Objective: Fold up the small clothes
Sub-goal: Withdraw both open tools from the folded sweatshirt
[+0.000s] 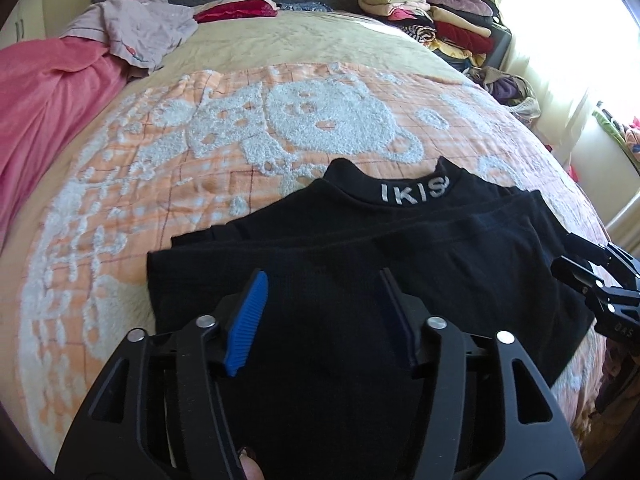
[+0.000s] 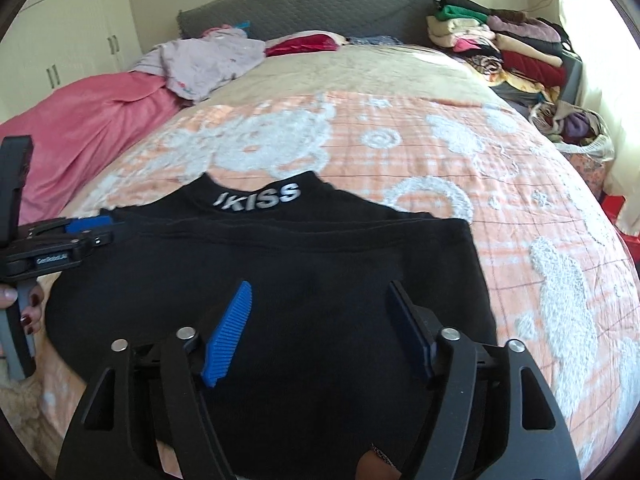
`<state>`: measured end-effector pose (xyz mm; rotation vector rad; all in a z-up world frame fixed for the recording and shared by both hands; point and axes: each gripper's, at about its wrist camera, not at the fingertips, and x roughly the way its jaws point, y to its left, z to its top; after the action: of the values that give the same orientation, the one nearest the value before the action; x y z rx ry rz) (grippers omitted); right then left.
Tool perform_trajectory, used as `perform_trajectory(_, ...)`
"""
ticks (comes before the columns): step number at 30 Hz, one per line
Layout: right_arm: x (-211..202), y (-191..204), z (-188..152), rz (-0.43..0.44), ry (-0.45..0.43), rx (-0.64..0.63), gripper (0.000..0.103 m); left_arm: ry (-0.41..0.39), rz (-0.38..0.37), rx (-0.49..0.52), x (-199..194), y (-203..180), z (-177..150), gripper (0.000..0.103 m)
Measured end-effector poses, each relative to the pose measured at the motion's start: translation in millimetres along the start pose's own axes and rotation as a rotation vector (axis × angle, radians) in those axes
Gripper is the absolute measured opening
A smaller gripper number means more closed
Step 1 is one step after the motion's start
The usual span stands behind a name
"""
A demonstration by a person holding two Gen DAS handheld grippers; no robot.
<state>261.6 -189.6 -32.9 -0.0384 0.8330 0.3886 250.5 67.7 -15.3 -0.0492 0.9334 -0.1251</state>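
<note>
A black top (image 1: 360, 264) with white "IKISS" lettering on its collar lies partly folded on the orange and white blanket (image 1: 160, 168); it also shows in the right wrist view (image 2: 280, 272). My left gripper (image 1: 324, 284) is open, its blue pads hovering over the garment's near left part. My right gripper (image 2: 320, 296) is open over the near right part, holding nothing. The right gripper shows at the right edge of the left wrist view (image 1: 600, 292); the left gripper shows at the left edge of the right wrist view (image 2: 80, 236).
A pink blanket (image 1: 48, 112) and a lilac garment (image 1: 136, 28) lie at the far left of the bed. Stacks of folded clothes (image 1: 432, 12) stand at the far right by the grey headboard (image 2: 304, 4). A bag of clothes (image 2: 576, 128) sits beside the bed.
</note>
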Motion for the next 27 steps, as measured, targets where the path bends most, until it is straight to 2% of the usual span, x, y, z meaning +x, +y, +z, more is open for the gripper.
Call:
perform_trajectory(3,-1,12,-10,0.019,0.03,-0.023,0.069,0.001,0.0,-0.003,-9,1,-10,0.057)
perform_trajectory(7,9,22,-33,-0.039,0.106,-0.041,0.069,0.009,0.017,-0.011,-15,4,-30,0.062)
perform_trajectory(9,6,26,-43,-0.059,0.09,-0.049,0.069,0.025,0.051,-0.015,-12,8,-41,0.064)
perform_trajectory(11,3,28,-49,-0.076,0.087,-0.054,0.069,0.029,0.069,-0.039,-10,16,-53,0.072)
perform_trajectory(17,-1,25,-72,-0.091,0.121,-0.019,0.072,0.012,0.027,-0.13,-17,37,-78,0.075)
perform_trajectory(18,-3,24,-75,-0.087,0.118,-0.007,0.072,0.01,0.036,-0.132,-19,37,-79,0.081)
perform_trajectory(19,-6,23,-78,-0.082,0.117,0.002,0.072,0.012,0.048,-0.134,-20,37,-81,0.082)
perform_trajectory(22,-13,21,-82,-0.072,0.122,0.022,0.072,0.018,0.039,-0.154,-25,42,-87,0.082)
perform_trajectory(27,-19,20,-89,-0.063,0.126,0.043,0.072,0.017,0.065,-0.133,-36,41,-92,0.082)
